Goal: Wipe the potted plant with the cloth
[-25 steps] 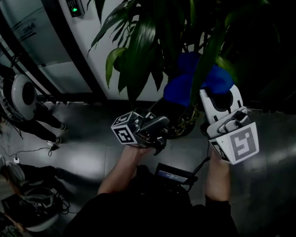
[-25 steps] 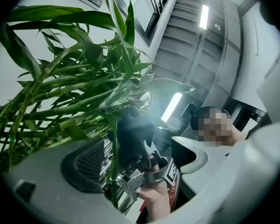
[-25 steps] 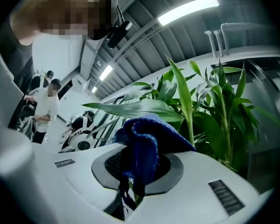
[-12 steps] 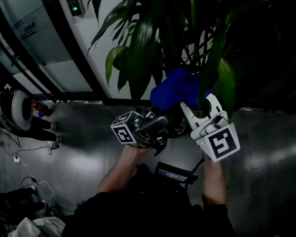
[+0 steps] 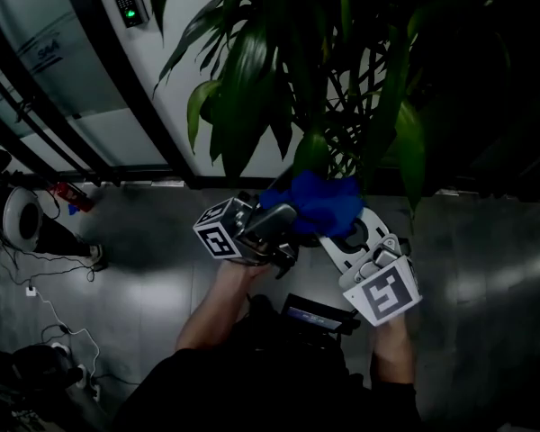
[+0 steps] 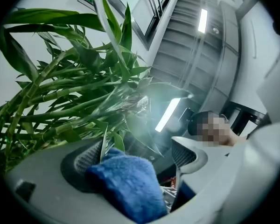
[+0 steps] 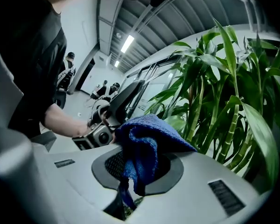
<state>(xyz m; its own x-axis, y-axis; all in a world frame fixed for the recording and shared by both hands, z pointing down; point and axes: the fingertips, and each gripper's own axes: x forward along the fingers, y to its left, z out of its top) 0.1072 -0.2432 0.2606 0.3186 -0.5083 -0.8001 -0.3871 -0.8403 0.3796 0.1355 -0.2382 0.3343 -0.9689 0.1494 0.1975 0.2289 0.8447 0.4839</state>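
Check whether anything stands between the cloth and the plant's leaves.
Nothing visible does. The cloth, clamped in the right tool, sits right at the plant's lower leaves. The left tool, jaws apart, flanks the cloth from the side and blocks nothing.

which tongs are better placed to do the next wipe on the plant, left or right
Right, probably. The right tongs are shut on the blue cloth, with the plant just beyond it. The left tongs stand open, and the cloth's other end only lies between them.
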